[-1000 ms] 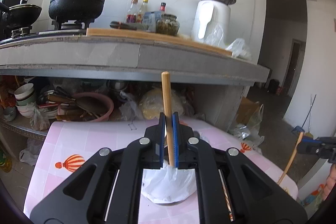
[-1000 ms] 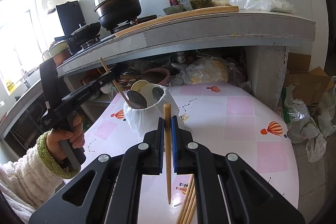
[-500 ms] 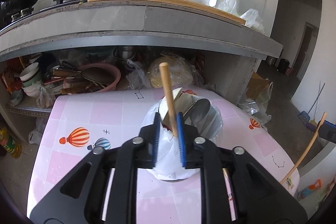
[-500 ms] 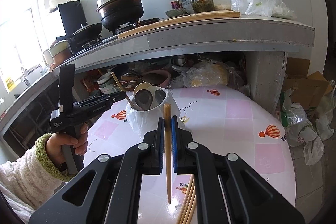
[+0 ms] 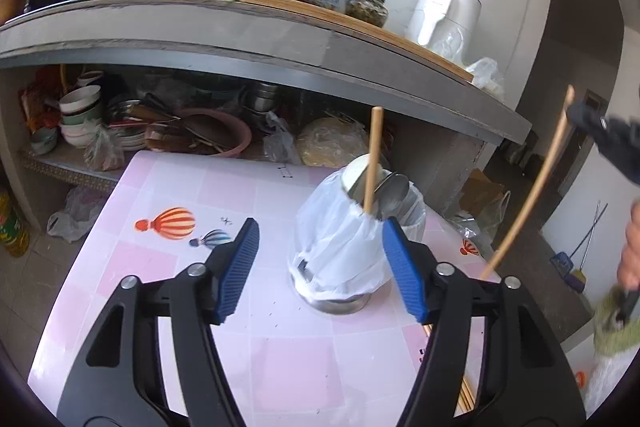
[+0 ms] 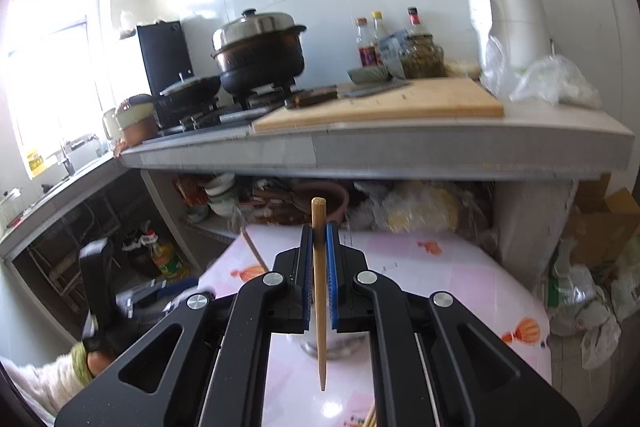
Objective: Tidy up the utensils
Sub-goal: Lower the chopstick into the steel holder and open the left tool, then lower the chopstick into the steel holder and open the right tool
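A metal holder [image 5: 340,251] wrapped in a white plastic bag stands on the pink table [image 5: 168,259]. Spoons and one wooden chopstick [image 5: 373,163] stand in it. My left gripper [image 5: 320,267] is just in front of the holder; its jaws are opening, the blue pads either side of the bag without pressing it. My right gripper [image 6: 319,239] is shut on another chopstick [image 6: 319,307], held upright above the table. In the left wrist view that chopstick [image 5: 532,187] hangs at the right. Loose chopsticks [image 5: 464,395] lie at the table's near edge.
A grey counter [image 6: 400,147] overhangs the table's far side, with pots, bottles and a cutting board [image 6: 380,105] on it. Bowls and pans fill the shelf [image 5: 80,163] beneath. A hand in a white sleeve [image 6: 80,359] holds the left gripper.
The left gripper let go of its chopstick, which now stands in the holder, and its jaws spread wide. The right gripper rose with its chopstick, and the holder sank low in its view.
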`<state>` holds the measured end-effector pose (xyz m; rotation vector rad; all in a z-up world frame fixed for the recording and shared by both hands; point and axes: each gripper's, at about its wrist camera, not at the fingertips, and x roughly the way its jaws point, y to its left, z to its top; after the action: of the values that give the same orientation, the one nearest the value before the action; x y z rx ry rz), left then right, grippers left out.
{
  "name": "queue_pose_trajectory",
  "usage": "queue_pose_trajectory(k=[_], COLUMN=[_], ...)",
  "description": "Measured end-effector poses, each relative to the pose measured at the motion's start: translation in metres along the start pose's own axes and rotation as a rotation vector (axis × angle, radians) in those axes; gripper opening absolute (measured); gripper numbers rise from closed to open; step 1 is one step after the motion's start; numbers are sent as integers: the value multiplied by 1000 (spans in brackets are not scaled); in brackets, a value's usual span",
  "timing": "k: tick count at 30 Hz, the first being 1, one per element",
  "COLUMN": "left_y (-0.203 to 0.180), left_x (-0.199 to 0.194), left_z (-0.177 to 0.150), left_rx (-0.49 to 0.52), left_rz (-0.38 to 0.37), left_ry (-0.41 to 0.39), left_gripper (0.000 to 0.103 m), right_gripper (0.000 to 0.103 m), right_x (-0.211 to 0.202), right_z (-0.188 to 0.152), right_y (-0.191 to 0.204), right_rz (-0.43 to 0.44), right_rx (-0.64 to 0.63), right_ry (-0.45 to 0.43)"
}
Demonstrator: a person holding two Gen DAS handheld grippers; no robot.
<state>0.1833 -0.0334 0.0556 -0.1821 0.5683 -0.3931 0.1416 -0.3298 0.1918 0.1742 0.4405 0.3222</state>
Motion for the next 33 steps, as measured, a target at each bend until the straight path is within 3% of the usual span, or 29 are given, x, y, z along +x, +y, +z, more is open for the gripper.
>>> queue_pose_trajectory(k=[6,12,21,33], left_y=[23,37,48,56], left_x=[-28,-39,-37,-32], left_z=[-20,-33,-34,-37], left_rx=[-29,-12,-22,-49], left_rz=[57,100,103,106], left_ry=[-35,-39,-36,-27], left_gripper=[73,78,81,82], right_gripper=[7,7,7,7], right_x=[20,61,116,139], right_z=[48,66,41,0], right_y=[10,18,24,27], right_rz=[24,10,-29,-24], right_rx=[-11,-18,-57,-65], right_ry=[-81,-98,-14,67])
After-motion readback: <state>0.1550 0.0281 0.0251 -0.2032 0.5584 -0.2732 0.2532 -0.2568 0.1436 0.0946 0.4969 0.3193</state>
